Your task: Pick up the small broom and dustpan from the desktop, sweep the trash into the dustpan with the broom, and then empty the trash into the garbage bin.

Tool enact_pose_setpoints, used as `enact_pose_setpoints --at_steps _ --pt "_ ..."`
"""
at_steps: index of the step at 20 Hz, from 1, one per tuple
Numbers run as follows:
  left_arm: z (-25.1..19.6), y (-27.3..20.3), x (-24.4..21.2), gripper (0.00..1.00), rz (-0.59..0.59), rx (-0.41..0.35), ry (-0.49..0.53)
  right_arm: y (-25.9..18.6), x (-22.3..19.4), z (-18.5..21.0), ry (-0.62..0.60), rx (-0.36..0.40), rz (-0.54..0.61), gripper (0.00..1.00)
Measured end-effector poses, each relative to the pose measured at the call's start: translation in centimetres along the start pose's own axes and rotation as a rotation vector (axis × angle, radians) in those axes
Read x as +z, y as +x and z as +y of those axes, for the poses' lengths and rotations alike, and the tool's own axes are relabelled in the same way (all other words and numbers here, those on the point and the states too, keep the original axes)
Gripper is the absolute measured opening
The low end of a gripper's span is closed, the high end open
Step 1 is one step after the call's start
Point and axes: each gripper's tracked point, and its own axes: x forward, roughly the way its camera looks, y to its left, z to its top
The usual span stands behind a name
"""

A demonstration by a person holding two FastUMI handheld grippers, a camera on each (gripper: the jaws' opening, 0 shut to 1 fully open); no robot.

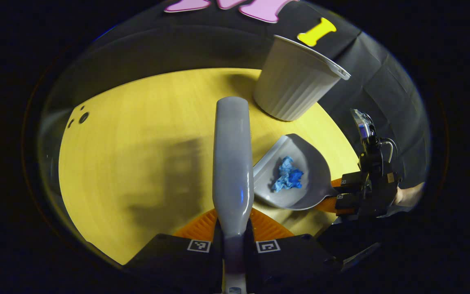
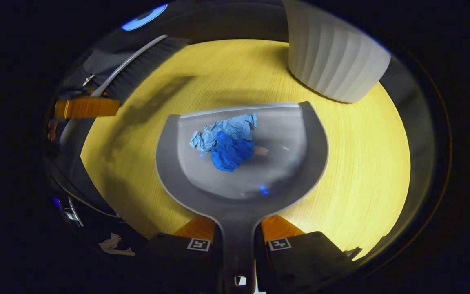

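Between the left gripper's [image 1: 233, 239] fingers sits the small broom [image 1: 232, 159], clamped at its smooth grey handle, its long axis running straight ahead toward the far edge of the table [image 1: 145, 122]; the right gripper view shows its dark bristles [image 2: 145, 69]. Right of it, the right gripper [image 2: 238, 241] has both fingers pressed on the stem of the dustpan [image 2: 300, 171], a glossy grey scoop with its flat lip pointing away toward the garbage bin [image 2: 333, 57]. Crumpled blue paper trash [image 2: 227, 143] lies inside the pan. The pale ribbed bin stands upright on the yellow wood-grain tabletop.
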Motion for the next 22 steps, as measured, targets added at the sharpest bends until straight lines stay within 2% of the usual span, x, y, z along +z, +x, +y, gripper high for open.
enact_pose_setpoints --at_steps 1,5,8,11,13,16,17,21,22 --pt "0.8 0.0 -1.2 0.23 -0.001 0.015 -0.02 0.2 -0.1 0.2 0.011 -0.001 -0.006 0.36" --pt "2.8 2.1 -5.8 0.29 0.016 0.033 -0.114 0.1 -0.2 0.1 -0.009 -0.03 -0.016 0.36" --pt "3.8 3.8 -7.5 0.26 0.011 0.053 -0.14 0.2 -0.3 0.1 -0.026 -0.021 -0.026 0.36" --pt "4.0 5.8 -8.1 0.26 -0.019 0.081 -0.135 0.6 -0.3 -0.4 -0.071 -0.014 -0.037 0.36" --pt "3.9 5.2 -7.9 0.26 -0.036 0.083 -0.147 0.8 -0.3 -0.6 -0.099 0.002 -0.043 0.36" --pt "3.5 5.0 -7.9 0.26 -0.037 0.071 -0.185 1.6 -0.5 -0.8 -0.07 0.046 -0.093 0.36" --pt "3.4 4.8 -7.9 0.29 -0.035 0.07 -0.195 1.7 -0.8 -1.1 -0.063 0.059 -0.106 0.36" --pt "3.5 4.8 -8.0 0.29 -0.036 0.078 -0.199 1.5 -0.7 -1.4 -0.044 0.1 -0.126 0.36" --pt "3.5 4.8 -7.9 0.26 -0.037 0.081 -0.199 1.8 -0.6 -1.3 -0.028 0.11 -0.124 0.36"
